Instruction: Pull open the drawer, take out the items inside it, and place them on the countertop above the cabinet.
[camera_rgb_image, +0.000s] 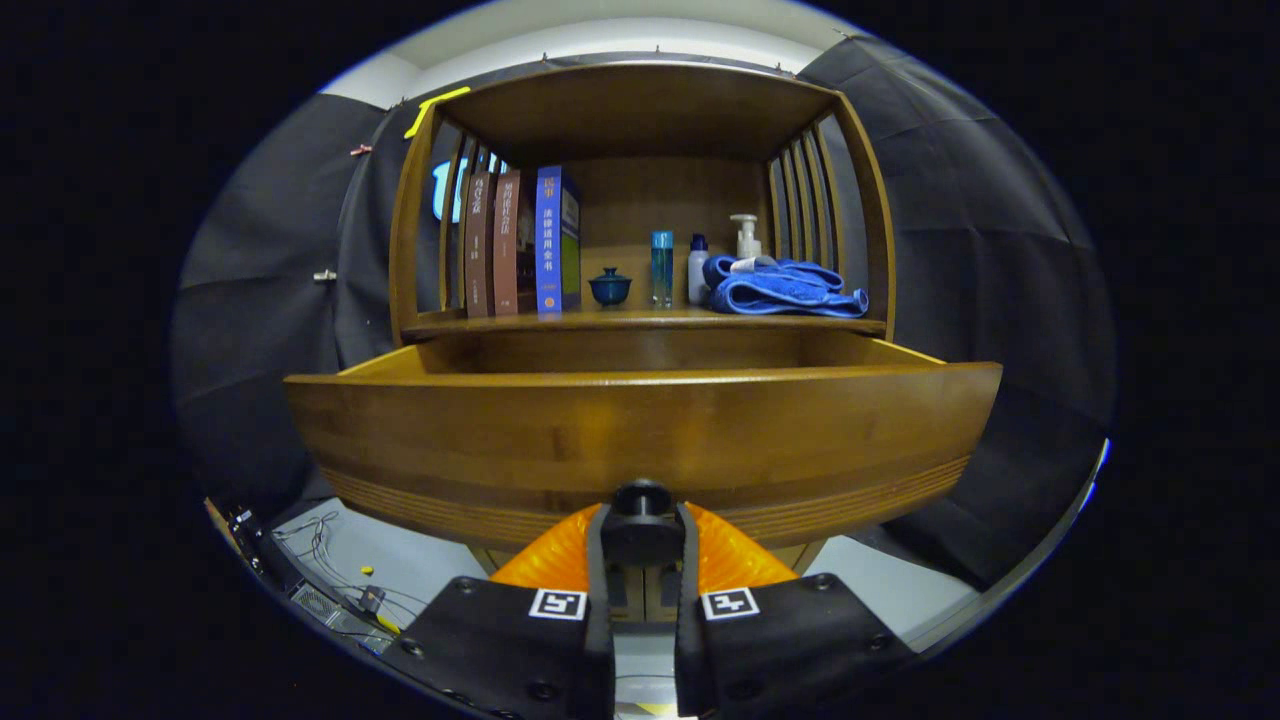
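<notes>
Drawer (640, 440) stands pulled out from the wooden cabinet (410, 250), its broad front panel close ahead of the gripper (642, 535) and its side walls running back to the cabinet body; the inside floor of the drawer lies below the rim from this low angle, so whatever it holds cannot be told from here. The fingers are clenched on the dark round knob (642, 500) at the lower middle of the drawer front, one pressing on either side of it, with the knob sitting between their tips. Above the drawer, the countertop (640, 322) carries a row of books (520, 245) at the far left, a small dark blue lidded cup (610, 287) near the middle, a tall blue bottle (662, 268) just right of it, a white bottle (697, 270) and a pump dispenser (745, 238) further right, and a folded blue towel (785, 290) at the right end.

The pull looks largely done; the step in hand is finishing the opening and letting go cleanly. To do it well, keep the pull straight toward the near side, level with the drawer's run, so that it does not rack to one side; stop once enough of the interior is exposed; then spread the fingers fully before drawing back, so the knob is not snagged. Next, the gripper must rise above the front rim and look down into the drawer; the freest landing spot on the countertop appears to be the stretch between the books and the cup.
</notes>
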